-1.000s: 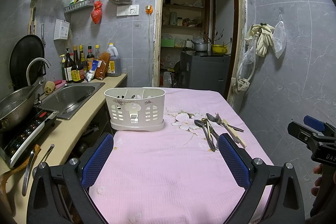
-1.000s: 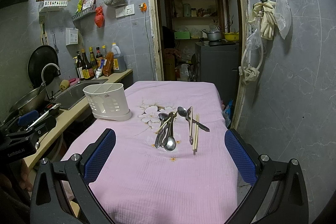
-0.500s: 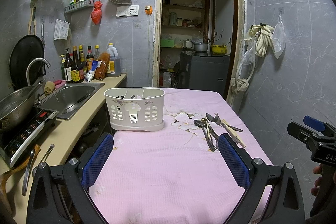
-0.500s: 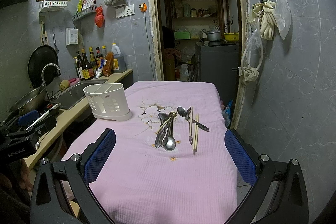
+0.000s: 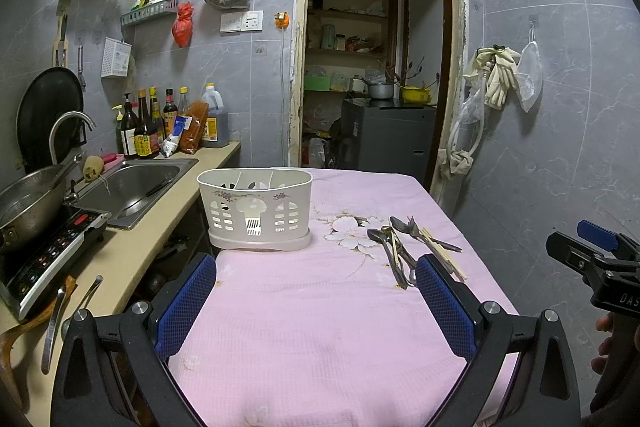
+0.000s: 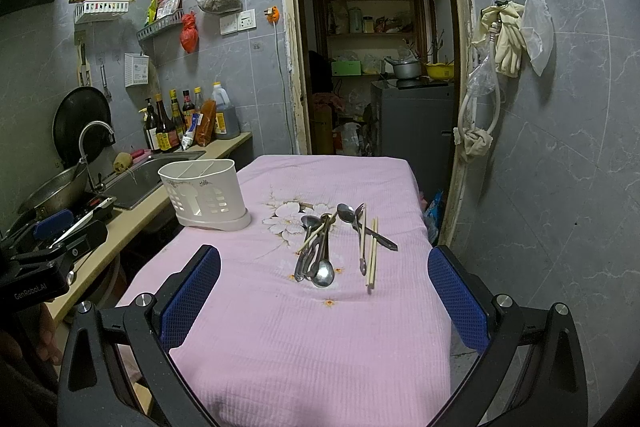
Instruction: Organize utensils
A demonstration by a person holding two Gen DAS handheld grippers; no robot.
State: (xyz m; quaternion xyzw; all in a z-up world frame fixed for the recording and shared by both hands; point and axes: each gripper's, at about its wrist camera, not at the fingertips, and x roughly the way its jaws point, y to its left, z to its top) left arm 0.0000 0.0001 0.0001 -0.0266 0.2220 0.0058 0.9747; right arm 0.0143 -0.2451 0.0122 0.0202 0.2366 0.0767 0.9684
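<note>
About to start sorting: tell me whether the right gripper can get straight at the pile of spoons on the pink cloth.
Probably yes. The right gripper is open and faces the spoons, with only bare pink cloth between them. The white caddy stands off to the left, out of the way.

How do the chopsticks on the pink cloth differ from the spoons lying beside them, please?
The chopsticks are pale, thin, straight sticks; the spoons are shiny metal with rounded bowls. The chopsticks near the cloth's right side lie parallel as a pair, while the spoons are heaped and crossing each other, one more chopstick mixed in. Both lie flat on the cloth, outside the white caddy, untouched by either gripper.
</note>
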